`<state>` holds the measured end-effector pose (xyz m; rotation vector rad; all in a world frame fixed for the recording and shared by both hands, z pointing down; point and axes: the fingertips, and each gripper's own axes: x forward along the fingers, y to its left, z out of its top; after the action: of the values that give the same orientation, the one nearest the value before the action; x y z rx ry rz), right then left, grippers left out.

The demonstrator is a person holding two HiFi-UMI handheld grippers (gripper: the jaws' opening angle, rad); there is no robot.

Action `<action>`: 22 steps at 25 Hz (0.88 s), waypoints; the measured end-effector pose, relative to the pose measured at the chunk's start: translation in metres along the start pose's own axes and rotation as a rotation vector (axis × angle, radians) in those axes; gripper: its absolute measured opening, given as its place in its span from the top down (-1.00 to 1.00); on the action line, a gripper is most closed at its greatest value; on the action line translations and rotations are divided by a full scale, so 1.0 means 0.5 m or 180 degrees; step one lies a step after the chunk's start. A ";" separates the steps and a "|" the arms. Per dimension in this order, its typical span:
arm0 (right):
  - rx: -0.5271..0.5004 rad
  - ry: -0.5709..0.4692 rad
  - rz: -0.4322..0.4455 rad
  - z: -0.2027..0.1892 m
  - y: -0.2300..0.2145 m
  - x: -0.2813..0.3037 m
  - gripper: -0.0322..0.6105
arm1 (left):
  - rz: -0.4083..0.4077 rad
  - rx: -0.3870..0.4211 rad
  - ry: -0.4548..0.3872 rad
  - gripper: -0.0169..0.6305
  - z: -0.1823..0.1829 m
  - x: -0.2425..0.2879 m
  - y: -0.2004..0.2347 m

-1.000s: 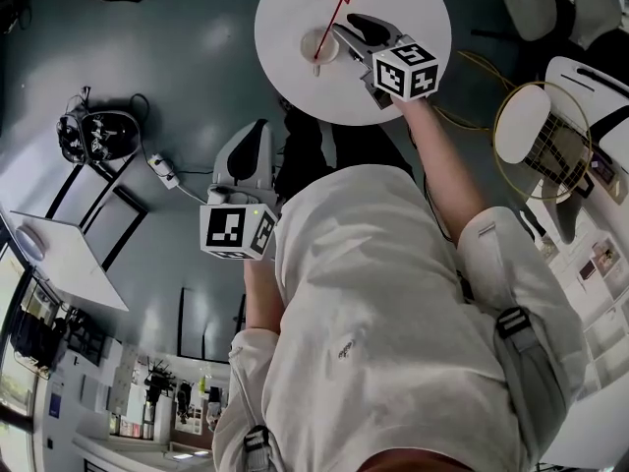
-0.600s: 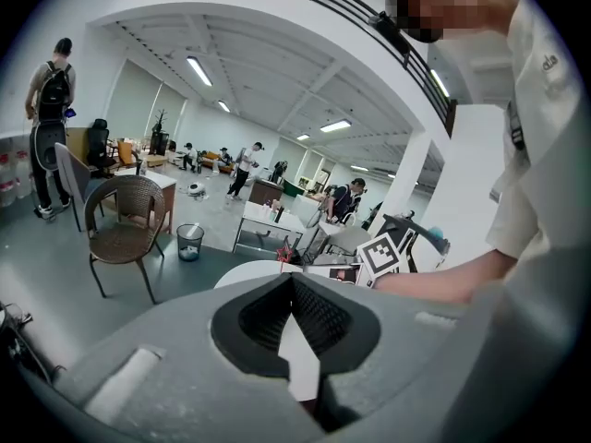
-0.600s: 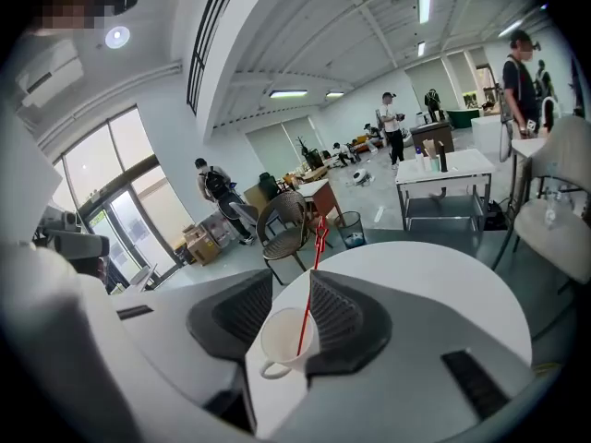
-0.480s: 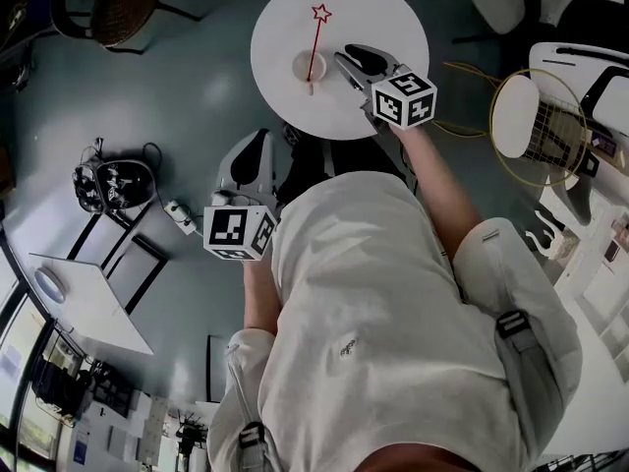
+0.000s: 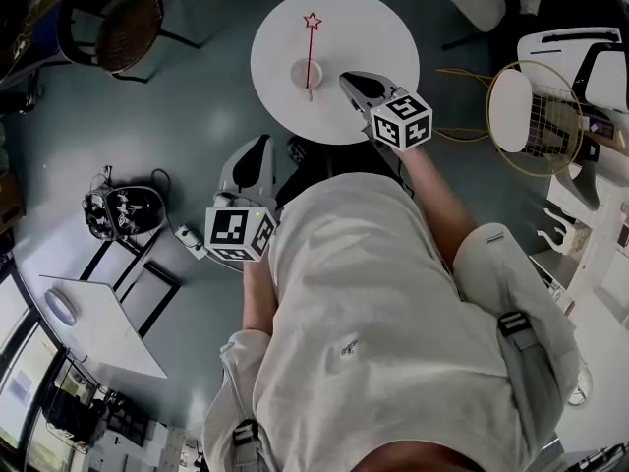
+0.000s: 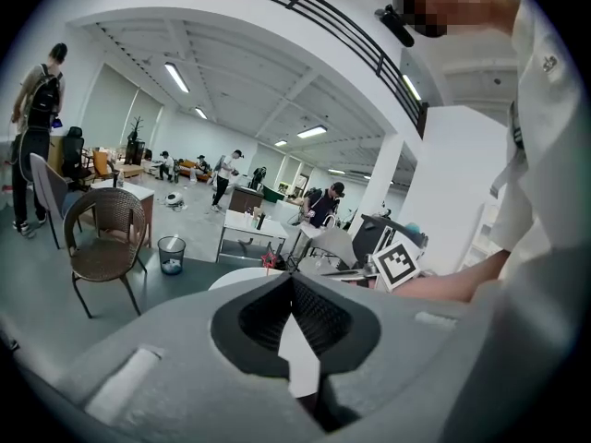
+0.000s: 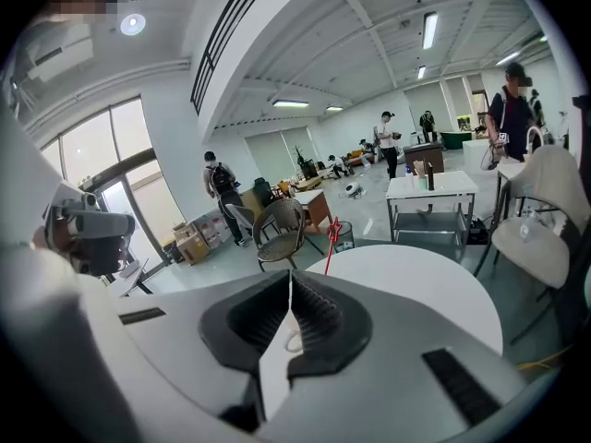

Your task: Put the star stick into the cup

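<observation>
**Head view.** A round white table (image 5: 369,28) stands on a grey-blue floor (image 5: 197,87). On it sits a small pale cup (image 5: 306,73), and the thin red star-tipped stick (image 5: 311,45) stands in the cup, leaning slightly, with its star end up and away from the person. A brown wicker chair (image 5: 113,13) stands off to the left of the table, and a gold wire-frame chair (image 5: 536,116) to the right. The right gripper (image 5: 346,77) hovers over the table's near edge, just beside the cup but apart from it. The left gripper (image 5: 260,142) hangs low at the person's side, off the table.

**Left gripper view.** The left gripper (image 6: 291,280) has its jaws pressed together with nothing between them. Beyond lies a large open hall with ceiling strip lights, people standing in the distance, the wicker chair (image 6: 106,238) and a small waste bin (image 6: 171,254).

**Right gripper view.** The right gripper (image 7: 289,275) is likewise closed and empty. The table top (image 7: 416,284) spreads ahead of it, and the stick (image 7: 331,243) rises just beyond its tips.

**Since earlier.** A second ago the right gripper's tips were at the cup and the stick. They have since drawn back towards the person, while the stick has stayed in the cup. The left gripper has kept its place.
</observation>
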<state>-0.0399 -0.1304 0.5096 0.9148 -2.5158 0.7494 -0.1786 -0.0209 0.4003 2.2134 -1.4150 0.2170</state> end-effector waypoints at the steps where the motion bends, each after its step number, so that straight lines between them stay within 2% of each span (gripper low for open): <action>1: -0.0013 0.0005 0.0002 -0.003 0.006 -0.002 0.86 | -0.0001 0.0002 -0.0009 0.91 -0.002 -0.006 0.001; 9: -0.0012 0.0002 0.0054 -0.016 0.050 -0.009 0.87 | 0.0033 0.0000 -0.0089 0.91 -0.008 -0.043 0.014; 14: -0.0095 0.0026 0.0085 -0.017 0.079 -0.029 0.87 | -0.0040 -0.0001 -0.0013 0.91 -0.042 -0.043 0.013; 22: -0.0338 -0.0053 0.0252 0.007 0.114 -0.147 0.87 | 0.0034 0.0027 -0.0182 0.91 -0.024 -0.036 -0.051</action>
<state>-0.0253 -0.0600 0.4505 0.7929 -2.5919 0.6274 -0.1625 0.0082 0.3953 2.2358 -1.4591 0.1648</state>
